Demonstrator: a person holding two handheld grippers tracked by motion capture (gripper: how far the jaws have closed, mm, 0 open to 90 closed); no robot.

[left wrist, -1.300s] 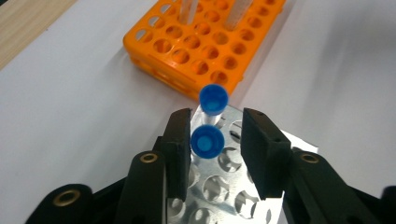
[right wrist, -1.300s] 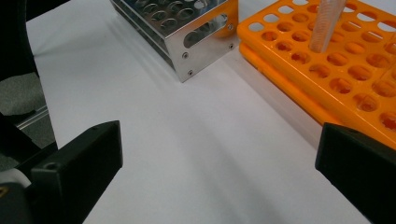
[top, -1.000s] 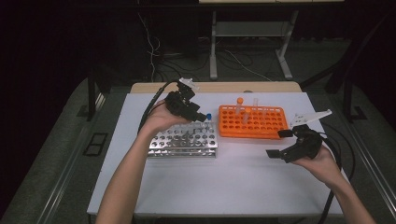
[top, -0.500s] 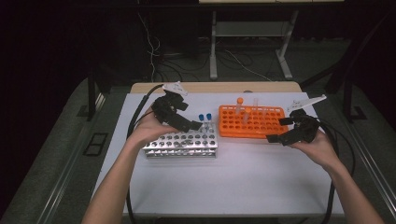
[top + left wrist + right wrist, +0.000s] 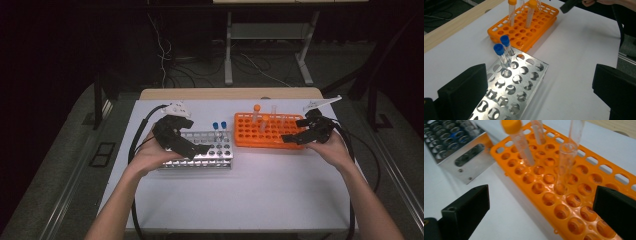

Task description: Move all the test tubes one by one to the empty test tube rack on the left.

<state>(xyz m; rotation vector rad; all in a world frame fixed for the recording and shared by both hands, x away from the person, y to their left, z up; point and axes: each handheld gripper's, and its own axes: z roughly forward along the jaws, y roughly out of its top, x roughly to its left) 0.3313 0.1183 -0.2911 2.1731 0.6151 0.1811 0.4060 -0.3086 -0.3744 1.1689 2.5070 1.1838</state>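
While the right hand-held gripper (image 5: 294,138) is held over the near edge of the orange tube rack (image 5: 250,137) with its jaws spread wide and nothing between them, an uncapped clear tube (image 5: 564,162) standing in that rack could be knocked or tipped if a jaw is brought in off-centre. Beside it, an orange-capped tube (image 5: 517,140) could be clipped as well. The left hand-held gripper (image 5: 196,149), whose jaws have just been opened fully and are empty, is held above the metal rack (image 5: 516,85); its two blue-capped tubes (image 5: 502,53) could be struck, or the light rack shoved across the table (image 5: 260,195).
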